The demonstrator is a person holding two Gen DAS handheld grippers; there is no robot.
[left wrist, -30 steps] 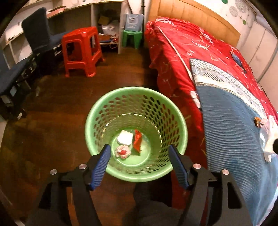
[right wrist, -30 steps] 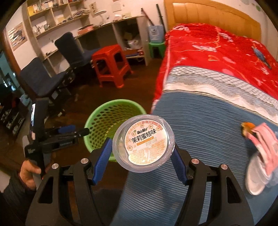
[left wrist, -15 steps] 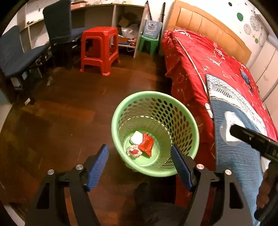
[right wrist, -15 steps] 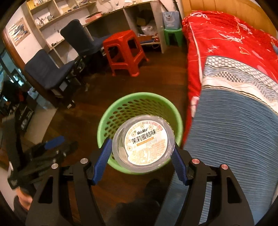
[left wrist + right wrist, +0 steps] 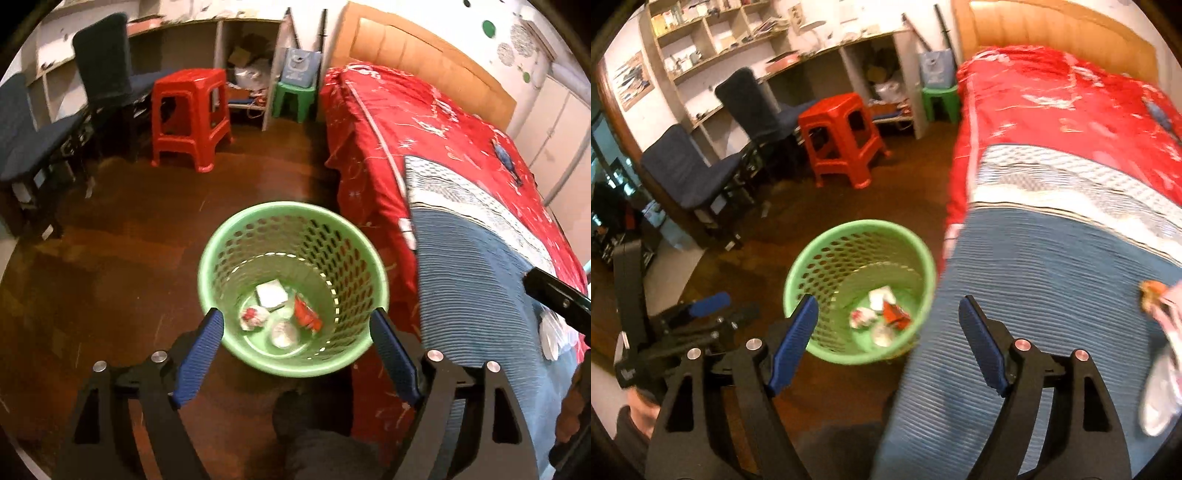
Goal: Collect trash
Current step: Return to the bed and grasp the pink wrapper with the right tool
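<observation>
Green basket (image 5: 295, 236) holds 4 scraps; both claws, left (image 5: 295, 354) and right (image 5: 886, 343), spread empty. Litter (image 5: 1156, 295) at 3 o'clock on the bed (image 5: 1052, 266) remains.

basket (image 5: 221, 254) mouth open, bed (image 5: 476, 266) beside

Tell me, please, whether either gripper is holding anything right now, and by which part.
Nothing is held. The right gripper and left gripper are both open and empty; the cup lies in the green basket.
</observation>
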